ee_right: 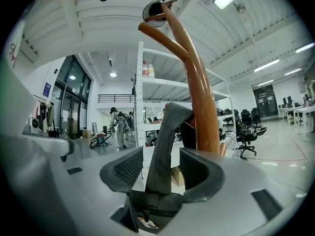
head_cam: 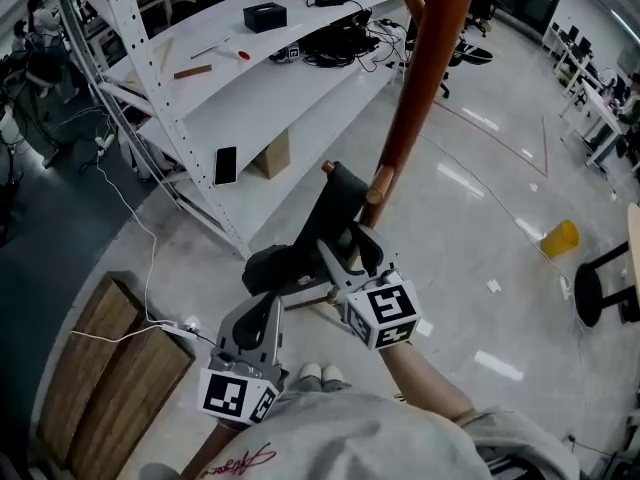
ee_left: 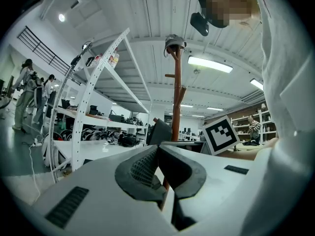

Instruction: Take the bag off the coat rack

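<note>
The right claw (ee_right: 161, 160), tilted upward, gapes wide around the strap (head_cam: 335, 208) of a black fabric bag (head_cam: 272, 266) hanging on the brown wooden coat rack (head_cam: 425, 58). The left claw (ee_left: 156, 151), held lower, is pinched closed and empty.

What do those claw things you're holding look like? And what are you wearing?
The left claw and right claw are both pale grey plastic, each with two curved jaws lined with dark ribbed pads. Each carries a white cube printed with black square markers. The person wears a light shirt with red script on it.
</note>
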